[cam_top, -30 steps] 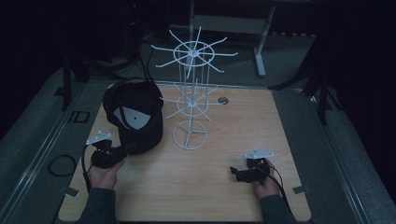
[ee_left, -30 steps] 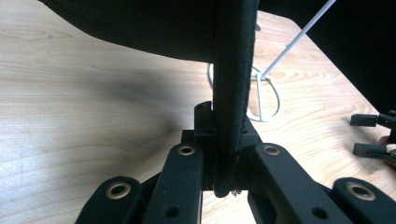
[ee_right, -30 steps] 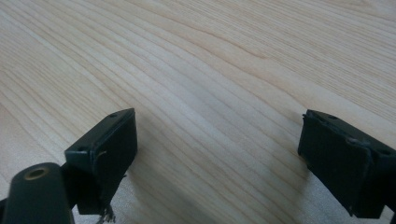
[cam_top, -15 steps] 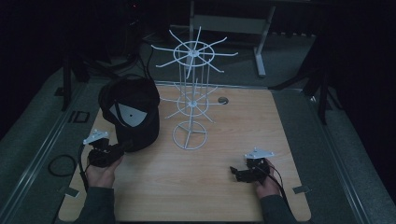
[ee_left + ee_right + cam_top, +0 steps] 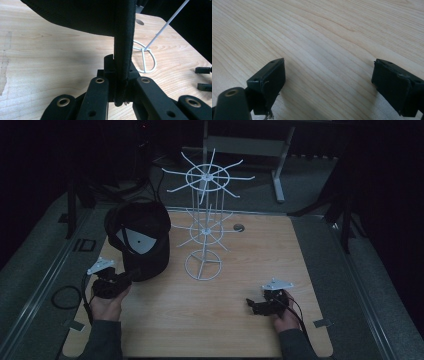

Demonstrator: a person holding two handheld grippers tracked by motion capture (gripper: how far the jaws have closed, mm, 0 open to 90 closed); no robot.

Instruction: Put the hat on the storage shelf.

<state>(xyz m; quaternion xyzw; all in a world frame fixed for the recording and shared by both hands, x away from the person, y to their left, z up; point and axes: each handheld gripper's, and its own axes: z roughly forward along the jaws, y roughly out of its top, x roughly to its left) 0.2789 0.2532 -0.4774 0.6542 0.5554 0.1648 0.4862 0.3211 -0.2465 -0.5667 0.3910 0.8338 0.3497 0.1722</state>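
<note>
Left gripper [image 5: 117,82] clamps the cap [image 5: 140,237] brim beside the rack [image 5: 204,220]; right gripper [image 5: 328,82] gapes empty over the table [image 5: 310,250]. Thin pinch: swing carelessly and the brim could slip, or snag a hook.

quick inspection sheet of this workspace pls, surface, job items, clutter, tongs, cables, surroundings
surface: light wooden table top, bare in front, round grommet hole near the far edge
job's things: black cap at left, its edge gripped; white wire display rack upright at centre, hooks bare
clutter: nothing seen on the table
tongs: left tongs shut on the cap's edge; right tongs open with nothing between them, low over the wood
cables: one trails from each of the tongs; a coiled cable lies on the floor at left
surroundings: dark room, grey floor, desk legs behind
</note>
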